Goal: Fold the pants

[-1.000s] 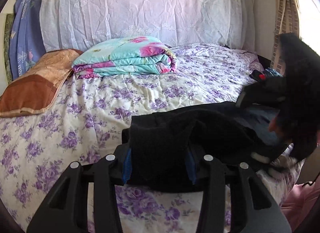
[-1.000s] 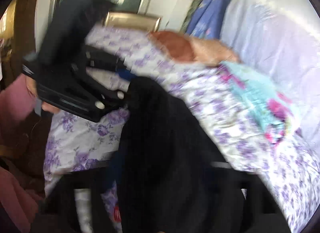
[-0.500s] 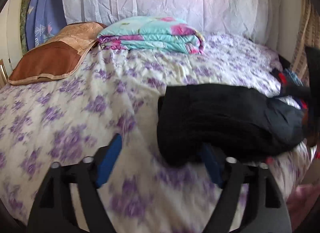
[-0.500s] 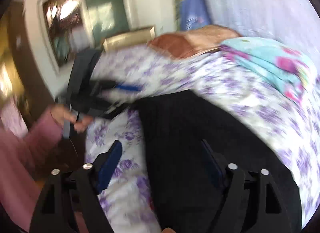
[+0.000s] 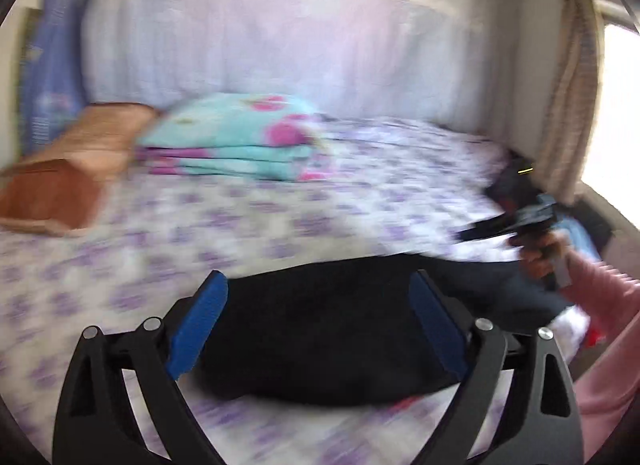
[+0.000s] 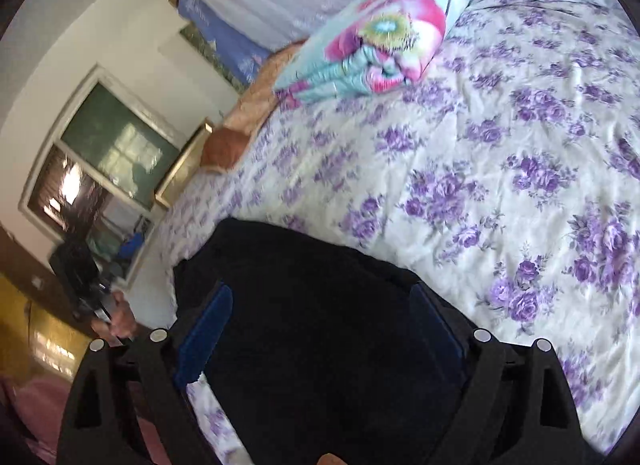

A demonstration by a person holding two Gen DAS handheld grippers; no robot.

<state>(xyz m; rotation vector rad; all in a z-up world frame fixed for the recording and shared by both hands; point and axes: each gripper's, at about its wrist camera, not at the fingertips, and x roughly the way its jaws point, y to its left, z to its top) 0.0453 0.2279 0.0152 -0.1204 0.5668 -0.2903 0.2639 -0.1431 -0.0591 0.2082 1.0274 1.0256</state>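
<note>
The black pants [image 5: 320,337] lie folded in a compact bundle on the flowered bed sheet [image 5: 280,233], near the front edge. My left gripper [image 5: 318,289] is open, its blue pads on either side of the bundle and above it, holding nothing. The right gripper shows in the left wrist view [image 5: 516,221] at the far right, held in a hand with a pink sleeve. In the right wrist view my right gripper [image 6: 320,297] is open over the pants [image 6: 320,325], empty. The left gripper [image 6: 80,277] appears small at the left there.
A folded turquoise and pink quilt [image 5: 236,137] and an orange-brown pillow [image 5: 68,177] lie at the head of the bed. A white lace cover [image 5: 280,49] backs them. Dark and blue items [image 5: 516,185] sit at the right bed edge by the curtain [image 5: 568,105].
Both grippers let go of the pants, opened, and pulled back. The pants now rest folded on the bed. The right hand moved away to the right.
</note>
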